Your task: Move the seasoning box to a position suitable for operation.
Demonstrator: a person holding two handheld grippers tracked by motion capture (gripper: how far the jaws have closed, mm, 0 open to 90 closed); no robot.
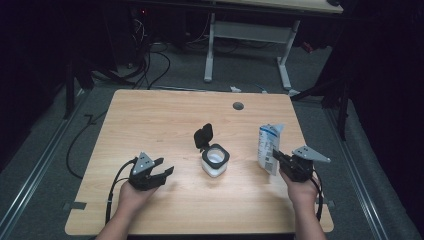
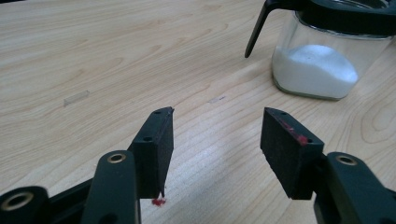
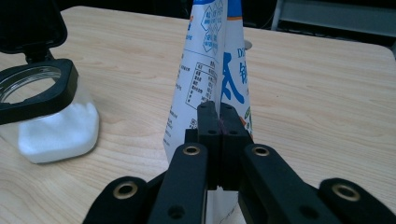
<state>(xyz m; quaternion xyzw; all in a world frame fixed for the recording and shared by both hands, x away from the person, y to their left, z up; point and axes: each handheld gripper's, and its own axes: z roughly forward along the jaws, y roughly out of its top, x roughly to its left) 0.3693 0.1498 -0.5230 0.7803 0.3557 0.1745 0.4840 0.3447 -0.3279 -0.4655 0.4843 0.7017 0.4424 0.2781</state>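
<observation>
A glass jar (image 1: pixel 215 160) with a black rim and its black lid flipped up stands mid-table, holding white powder (image 2: pixel 314 70). In the right gripper view the jar (image 3: pixel 46 116) sits to the left. A white pouch with blue print (image 1: pixel 269 147) stands upright at the right. My right gripper (image 1: pixel 280 157) is shut on the pouch (image 3: pixel 212 60), pinching its near edge. My left gripper (image 1: pixel 162 169) rests low on the table's left part, open and empty (image 2: pixel 217 133), with the jar ahead and to its right.
The wooden table (image 1: pixel 150 120) has a grey cable hole (image 1: pixel 238 106) near its far edge. A small strip of clear tape (image 2: pixel 76 97) lies on the wood. Beyond the table are cables on the floor and a white desk frame (image 1: pixel 247 45).
</observation>
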